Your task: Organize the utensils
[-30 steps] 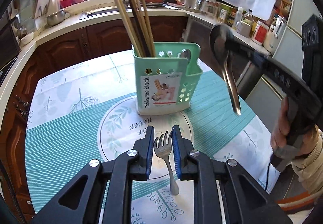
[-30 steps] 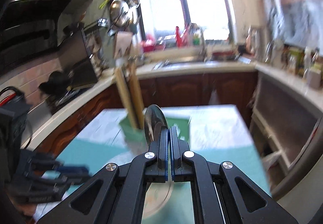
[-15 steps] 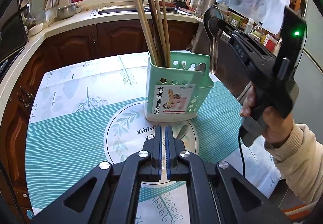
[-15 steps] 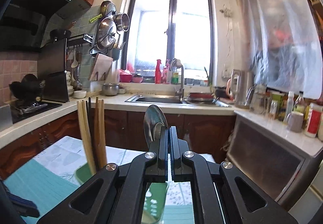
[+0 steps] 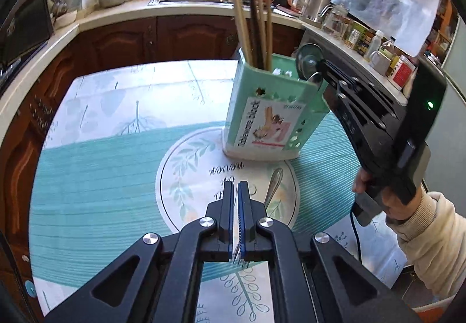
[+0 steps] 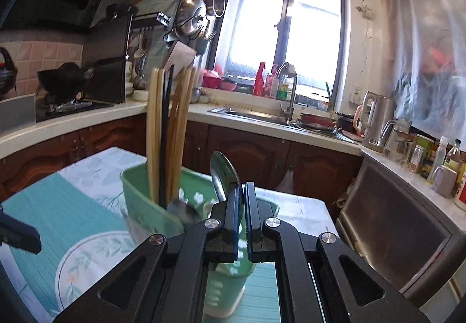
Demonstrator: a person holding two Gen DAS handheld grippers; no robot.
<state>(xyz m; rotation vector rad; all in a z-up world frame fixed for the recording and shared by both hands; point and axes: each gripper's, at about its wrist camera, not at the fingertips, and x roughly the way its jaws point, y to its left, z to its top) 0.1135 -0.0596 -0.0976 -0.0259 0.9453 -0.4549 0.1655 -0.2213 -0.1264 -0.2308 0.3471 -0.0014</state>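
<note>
Spoon [image 6: 224,174] trouble comes first: the right gripper [image 6: 242,200] is clenched on its handle, bowl up, right over the green holder [image 5: 262,116], whose rear compartment is packed with chopsticks [image 5: 253,19] and whose front one already holds another spoon. A skewed descent could catch the rim and tip the light holder. The left gripper [image 5: 235,206] is clamped on the fork [image 5: 272,186], which lies on the tablecloth [image 5: 102,162] beside the holder; gripped at the tines, it may swing or slip when lifted.
</note>
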